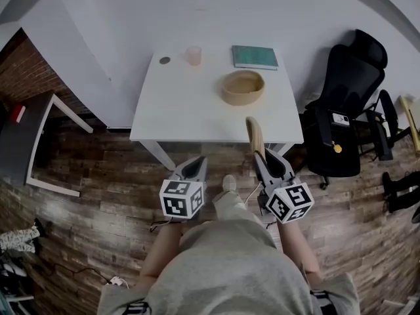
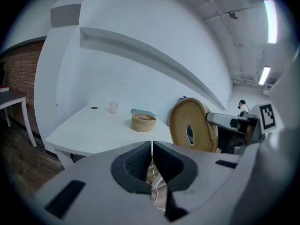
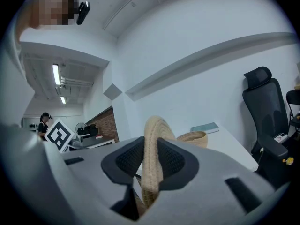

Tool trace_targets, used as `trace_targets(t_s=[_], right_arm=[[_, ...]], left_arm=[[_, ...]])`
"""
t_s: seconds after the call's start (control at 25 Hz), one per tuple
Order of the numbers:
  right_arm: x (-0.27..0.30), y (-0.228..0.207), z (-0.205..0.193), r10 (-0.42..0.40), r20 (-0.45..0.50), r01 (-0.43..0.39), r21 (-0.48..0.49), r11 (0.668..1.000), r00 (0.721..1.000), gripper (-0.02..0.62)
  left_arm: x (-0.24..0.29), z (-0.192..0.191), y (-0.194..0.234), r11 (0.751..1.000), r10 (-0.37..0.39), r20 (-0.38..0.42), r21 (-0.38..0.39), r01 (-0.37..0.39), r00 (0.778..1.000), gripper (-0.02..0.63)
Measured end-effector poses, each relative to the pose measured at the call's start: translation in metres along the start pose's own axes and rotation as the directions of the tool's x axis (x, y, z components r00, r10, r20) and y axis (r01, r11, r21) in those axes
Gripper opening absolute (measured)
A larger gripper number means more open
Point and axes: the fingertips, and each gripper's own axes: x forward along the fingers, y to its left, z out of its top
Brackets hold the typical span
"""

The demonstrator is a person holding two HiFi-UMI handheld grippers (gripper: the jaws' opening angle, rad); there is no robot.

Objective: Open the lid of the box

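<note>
Lid (image 3: 152,125), a woven disc, stands on edge pinched in the right claw (image 3: 151,158), apart from the open round box (image 1: 242,87) on the white counter (image 1: 177,104). Left claw (image 2: 151,149) is pressed together, empty, apparently short of the counter's edge.

A round woven straw box (image 1: 242,87) sat on a white square table (image 1: 184,104), toward its right side. Behind the box lay a flat green book (image 1: 254,57). Left of the book stood a small pink cup (image 1: 193,55), then a little dark disc (image 1: 165,60). A black office chair (image 1: 348,104) stood right of the table. Before the table, a round woven straw lid (image 1: 254,135) stood on edge in the right gripper (image 3: 151,146), with the left gripper (image 2: 151,146) at its left.
</note>
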Motion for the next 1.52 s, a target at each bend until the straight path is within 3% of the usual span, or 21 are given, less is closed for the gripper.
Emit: trace_targets(t_s=[0.4,1.52], right_arm=[[-0.011,0.009,-0.009,0.010,-0.011,-0.010,0.013,1.000,1.000,0.091],[0.004,0.011,-0.008,0.012,-0.028,-0.012,0.001,1.000,1.000,0.087]], left_arm=[[-0.016,0.003,-0.007,1.000,-0.012,0.029,-0.005,0.012,1.000,0.012],[-0.006,0.010,-0.004,0.998,-0.060,0.015,0.006,0.060,0.998,0.012]])
